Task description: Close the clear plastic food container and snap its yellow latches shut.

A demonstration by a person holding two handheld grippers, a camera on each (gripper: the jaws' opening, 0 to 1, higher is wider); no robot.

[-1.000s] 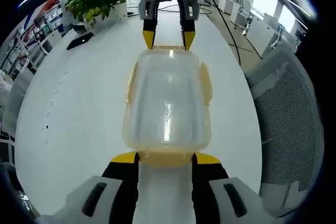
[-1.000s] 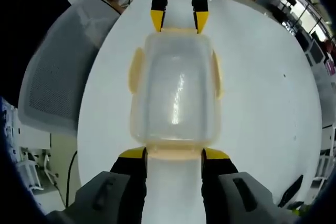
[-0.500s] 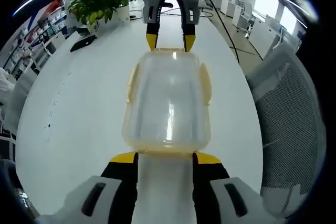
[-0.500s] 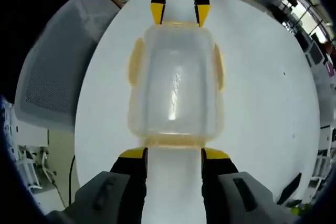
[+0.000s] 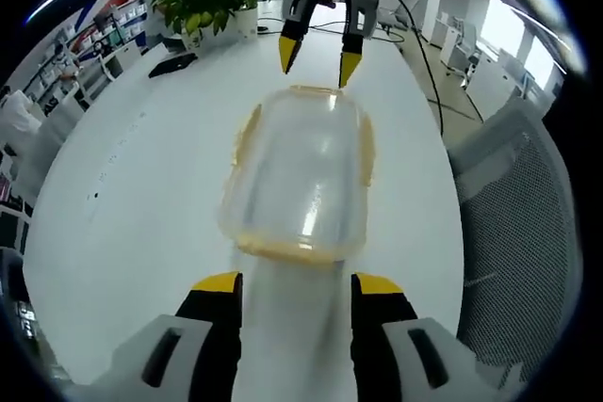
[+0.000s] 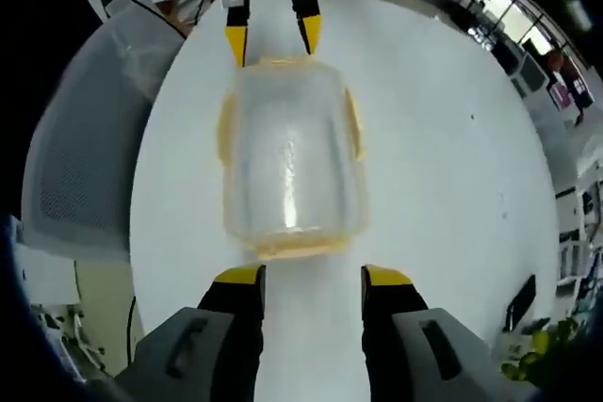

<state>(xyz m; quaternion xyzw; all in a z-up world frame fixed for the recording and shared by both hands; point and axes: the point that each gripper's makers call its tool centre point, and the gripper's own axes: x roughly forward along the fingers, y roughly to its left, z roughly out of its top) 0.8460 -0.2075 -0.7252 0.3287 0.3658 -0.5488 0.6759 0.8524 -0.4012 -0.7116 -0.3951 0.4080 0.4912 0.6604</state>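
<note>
Clear container [image 5: 300, 176] with lid on, resting on a white tabletop [image 5: 132, 195], seen lengthwise between two opposing grippers. Yellow latches [image 5: 247, 134] folded against the long sides; another yellow latch [image 5: 287, 249] along the near short end in the left gripper view. Left gripper [image 5: 294, 286] near that end, jaws spread, pinching nothing, a strip of bare tabletop between yellow tips and container. Right gripper [image 5: 316, 56] at the far end in that view, jaws also spread, tips just beyond the container's far edge.

From the right gripper view: container [image 6: 287, 152] ahead of the right gripper [image 6: 311, 278], jaws apart and clear of it; left gripper [image 6: 273, 37] opposite, tips close to the far end, contact not discernible. Mesh-backed chair [image 6: 80, 167] at the tabletop's left edge in this view, [image 5: 523, 223] at right in the other. Potted plant [image 5: 203, 2] at the far left of the tabletop, a dark flat object [image 5: 170, 65] beside it.
</note>
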